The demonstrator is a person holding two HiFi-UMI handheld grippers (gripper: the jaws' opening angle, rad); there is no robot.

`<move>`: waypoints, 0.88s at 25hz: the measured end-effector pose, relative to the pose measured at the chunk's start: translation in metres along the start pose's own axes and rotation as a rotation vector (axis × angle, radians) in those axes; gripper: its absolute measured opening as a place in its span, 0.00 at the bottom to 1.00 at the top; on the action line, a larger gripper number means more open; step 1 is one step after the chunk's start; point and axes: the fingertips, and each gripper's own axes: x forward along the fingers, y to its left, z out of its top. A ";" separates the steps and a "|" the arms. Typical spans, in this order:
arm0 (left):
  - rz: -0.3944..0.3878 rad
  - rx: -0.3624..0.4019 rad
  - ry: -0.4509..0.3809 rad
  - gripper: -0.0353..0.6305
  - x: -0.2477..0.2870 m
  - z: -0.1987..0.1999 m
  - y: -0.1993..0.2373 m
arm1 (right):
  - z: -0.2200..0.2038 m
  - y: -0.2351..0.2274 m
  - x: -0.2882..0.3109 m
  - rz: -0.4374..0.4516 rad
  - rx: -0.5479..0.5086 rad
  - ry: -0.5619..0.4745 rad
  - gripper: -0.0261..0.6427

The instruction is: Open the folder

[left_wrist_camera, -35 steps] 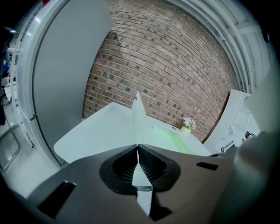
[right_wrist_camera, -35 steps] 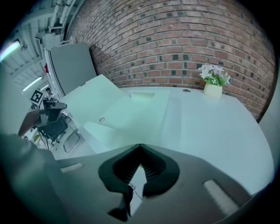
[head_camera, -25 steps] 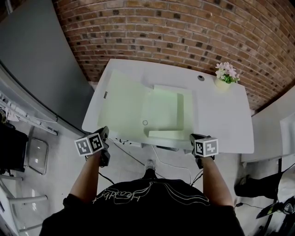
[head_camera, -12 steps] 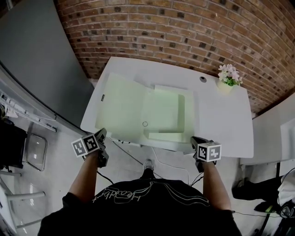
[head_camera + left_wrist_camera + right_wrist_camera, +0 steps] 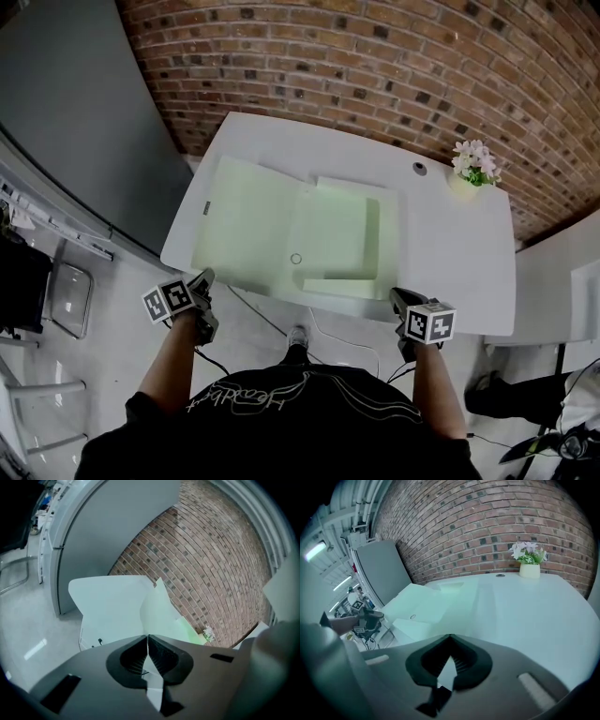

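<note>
The pale green folder (image 5: 291, 230) lies spread open on the white table (image 5: 459, 262), its cover flat to the left and its inner flaps folded out at the right. It also shows in the left gripper view (image 5: 161, 613) and the right gripper view (image 5: 417, 604). My left gripper (image 5: 202, 278) is held off the table's near left corner, jaws shut on nothing (image 5: 148, 637). Off the near edge by the folder's right corner, my right gripper (image 5: 397, 296) is also shut and empty (image 5: 450, 636). Neither touches the folder.
A small pot of flowers (image 5: 473, 164) stands at the table's far right corner, beside a round cable hole (image 5: 419, 168). A brick wall (image 5: 375, 66) runs behind. A grey panel (image 5: 66, 122) and a chair (image 5: 56, 309) are to the left. Cables hang under the table.
My left gripper has sunk a little and rolled, drifting down and left in the head view. The right gripper has stayed put. The folder lies open as before.
</note>
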 end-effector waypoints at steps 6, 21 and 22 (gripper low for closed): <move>-0.006 -0.091 0.003 0.07 0.006 -0.005 0.011 | 0.001 0.001 -0.001 0.048 0.025 -0.006 0.04; 0.049 -0.189 0.023 0.07 0.016 -0.016 0.032 | 0.006 0.002 0.000 0.092 0.007 0.021 0.04; 0.051 -0.200 0.023 0.07 0.016 -0.016 0.033 | 0.007 0.003 0.000 0.094 0.007 0.022 0.04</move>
